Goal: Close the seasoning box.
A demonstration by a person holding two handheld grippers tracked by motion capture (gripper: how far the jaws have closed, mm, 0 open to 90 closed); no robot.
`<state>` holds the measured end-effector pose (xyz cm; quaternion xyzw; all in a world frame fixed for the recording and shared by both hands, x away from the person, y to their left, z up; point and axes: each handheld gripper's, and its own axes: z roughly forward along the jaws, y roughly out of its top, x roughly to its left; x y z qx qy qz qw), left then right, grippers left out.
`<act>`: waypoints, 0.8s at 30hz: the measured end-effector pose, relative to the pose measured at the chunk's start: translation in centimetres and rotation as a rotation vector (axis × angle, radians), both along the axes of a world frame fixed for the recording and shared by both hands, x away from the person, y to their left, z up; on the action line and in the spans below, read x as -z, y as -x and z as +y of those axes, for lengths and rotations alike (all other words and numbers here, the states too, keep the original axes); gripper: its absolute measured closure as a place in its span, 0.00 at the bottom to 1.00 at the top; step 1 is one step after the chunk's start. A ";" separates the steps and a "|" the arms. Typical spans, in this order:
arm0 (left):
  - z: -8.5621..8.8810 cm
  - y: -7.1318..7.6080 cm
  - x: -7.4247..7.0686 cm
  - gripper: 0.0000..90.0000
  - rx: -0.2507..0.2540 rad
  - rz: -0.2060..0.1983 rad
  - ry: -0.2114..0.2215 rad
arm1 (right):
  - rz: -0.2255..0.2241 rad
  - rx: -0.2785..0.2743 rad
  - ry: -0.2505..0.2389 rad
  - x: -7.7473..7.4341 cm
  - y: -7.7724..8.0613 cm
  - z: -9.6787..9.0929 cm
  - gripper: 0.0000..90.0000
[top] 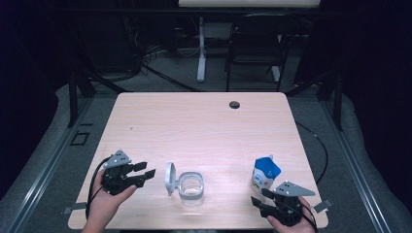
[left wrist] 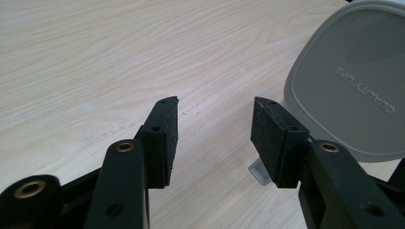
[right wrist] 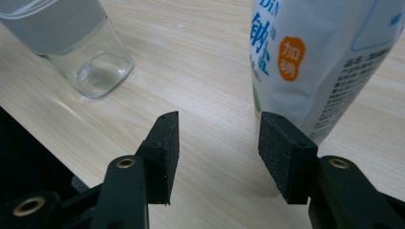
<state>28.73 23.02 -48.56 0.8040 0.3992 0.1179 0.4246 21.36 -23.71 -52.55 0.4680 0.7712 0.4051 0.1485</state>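
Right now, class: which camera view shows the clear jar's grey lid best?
The left gripper view: the grey lid is close, its raised lettering readable. The high view shows the whole lid small, hinged open beside the clear jar. The right gripper view shows the jar, no lid visible.

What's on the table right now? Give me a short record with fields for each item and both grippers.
table: light wood, cable hole near far edge
container: clear, square, near front edge, open
lid: grey, flipped up on the container's left side
bag: white and blue, upright, right of container
left gripper: open, nothing between jaws, pointing toward lid
right gripper: open, holding nothing, just in front of bag
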 end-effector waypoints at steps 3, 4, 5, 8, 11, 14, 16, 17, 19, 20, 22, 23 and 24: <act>0.1 0.0 0.0 0.58 -0.005 -0.003 0.003 | 0.007 -0.001 0.005 0.0 -0.1 -0.1 0.55; 0.2 0.1 -0.1 0.58 -0.007 -0.004 0.003 | 0.008 -0.003 0.010 0.0 -0.1 -0.1 0.54; 0.3 0.1 -0.1 0.58 -0.006 -0.004 0.002 | 0.010 -0.002 0.017 -0.1 0.0 -0.1 0.54; 0.4 0.1 -0.1 0.58 -0.008 -0.010 0.010 | 0.014 0.005 0.024 0.0 0.0 -0.3 0.55; 0.4 0.1 -0.1 0.58 -0.007 -0.011 0.007 | 0.024 0.010 0.018 -0.1 0.0 -0.4 0.55; 0.5 0.1 0.0 0.58 -0.010 -0.007 0.010 | 0.037 0.007 0.007 -0.3 0.1 -0.5 0.57; 0.5 0.1 0.0 0.58 -0.011 -0.007 0.013 | 0.067 0.007 -0.013 -0.5 0.1 -0.6 0.58; 0.5 0.1 0.0 0.58 -0.012 -0.008 0.014 | 0.076 0.005 -0.015 -0.6 0.2 -0.7 0.58; 0.6 0.1 0.0 0.58 -0.011 -0.008 0.010 | 0.086 0.012 -0.014 -0.8 0.2 -0.8 0.58; 0.6 0.1 0.0 0.58 -0.012 -0.011 0.011 | 0.092 0.013 -0.023 -0.9 0.2 -0.9 0.58; 0.7 0.1 -0.1 0.58 -0.014 -0.009 0.014 | 0.096 0.016 -0.022 -1.1 0.3 -1.0 0.58; 0.7 0.1 -0.1 0.58 -0.014 -0.009 0.016 | 0.099 0.016 -0.014 -1.2 0.3 -1.1 0.58; 0.8 0.1 -0.1 0.58 -0.014 -0.007 0.015 | 0.099 0.022 -0.013 -1.2 0.3 -1.2 0.58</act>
